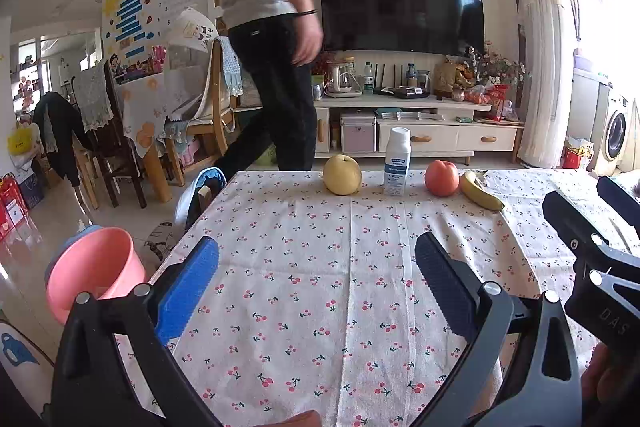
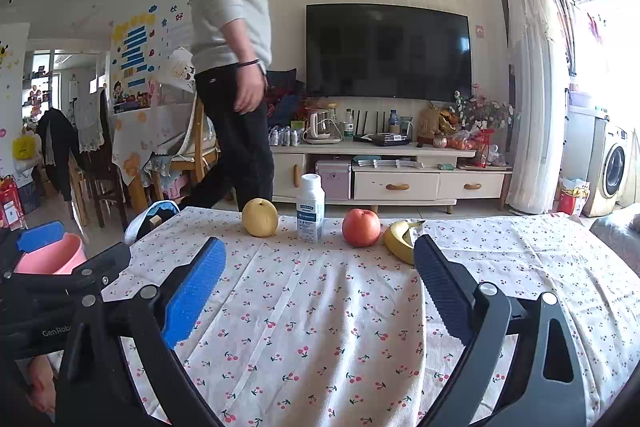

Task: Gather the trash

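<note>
Bottle (image 1: 397, 163) at table (image 1: 304, 307) far edge; near cloth bare.

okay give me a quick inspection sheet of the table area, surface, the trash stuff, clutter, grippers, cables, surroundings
Surface: table under a cherry-print tablecloth, creased, otherwise bare in the near half.
Job's things: white bottle upright at the far edge; pink bin on the floor left of the table.
Clutter: pear, apple and banana in a row with the bottle.
Grippers: left gripper open, empty; right gripper open, empty; both above the cloth.
Cables: nothing seen.
Surroundings: a person walking past the TV; dining chairs left, washing machine right.
</note>
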### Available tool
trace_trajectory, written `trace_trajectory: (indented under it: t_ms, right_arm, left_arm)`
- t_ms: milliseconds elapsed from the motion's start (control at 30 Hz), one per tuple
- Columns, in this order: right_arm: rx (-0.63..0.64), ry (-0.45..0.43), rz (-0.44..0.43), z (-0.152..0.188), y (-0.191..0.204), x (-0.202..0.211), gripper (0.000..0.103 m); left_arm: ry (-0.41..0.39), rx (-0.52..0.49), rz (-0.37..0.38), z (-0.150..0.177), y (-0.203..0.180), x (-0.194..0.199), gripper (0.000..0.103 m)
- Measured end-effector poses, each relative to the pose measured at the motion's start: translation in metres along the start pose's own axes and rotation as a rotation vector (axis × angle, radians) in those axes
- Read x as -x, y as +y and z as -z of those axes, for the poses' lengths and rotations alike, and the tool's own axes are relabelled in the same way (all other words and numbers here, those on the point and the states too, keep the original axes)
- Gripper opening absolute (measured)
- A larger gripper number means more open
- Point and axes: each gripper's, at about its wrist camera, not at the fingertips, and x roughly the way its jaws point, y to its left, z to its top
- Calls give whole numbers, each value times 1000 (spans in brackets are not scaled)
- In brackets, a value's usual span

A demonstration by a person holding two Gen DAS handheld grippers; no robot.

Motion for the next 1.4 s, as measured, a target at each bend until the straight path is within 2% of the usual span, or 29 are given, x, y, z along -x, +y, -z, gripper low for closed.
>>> trace_trajectory:
  t_ms: [1000,1400]
  right_arm:
    - [61,34,-6,9,14,-12,94]
    - [39,25,-5,8,9,-10,94]
  left_arm:
    - [30,34,8,8,10,-14,99]
    - [30,25,12,10,7,-17,99]
